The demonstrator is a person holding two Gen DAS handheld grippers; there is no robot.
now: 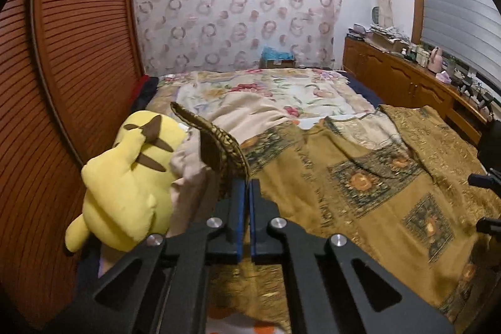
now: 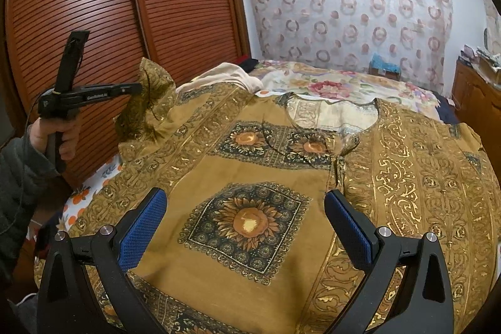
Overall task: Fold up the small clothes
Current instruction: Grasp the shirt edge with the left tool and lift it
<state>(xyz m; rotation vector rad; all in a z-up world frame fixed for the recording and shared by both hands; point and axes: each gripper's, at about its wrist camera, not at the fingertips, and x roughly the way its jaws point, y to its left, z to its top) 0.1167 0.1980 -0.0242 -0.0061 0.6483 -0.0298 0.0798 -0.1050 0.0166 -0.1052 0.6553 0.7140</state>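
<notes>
A mustard-gold blouse with sunflower squares and gold scrollwork lies spread on the bed, neckline away from me. It also shows in the left wrist view. My left gripper is shut on the blouse's left sleeve edge and holds it lifted above the bed. From the right wrist view the left gripper pinches that raised sleeve. My right gripper is open and empty, hovering over the blouse's front just above a sunflower square.
A yellow plush toy lies at the bed's left edge beside a wooden slatted wardrobe. A floral bedspread and a beige cloth lie beyond the blouse. A wooden cabinet with clutter runs along the right.
</notes>
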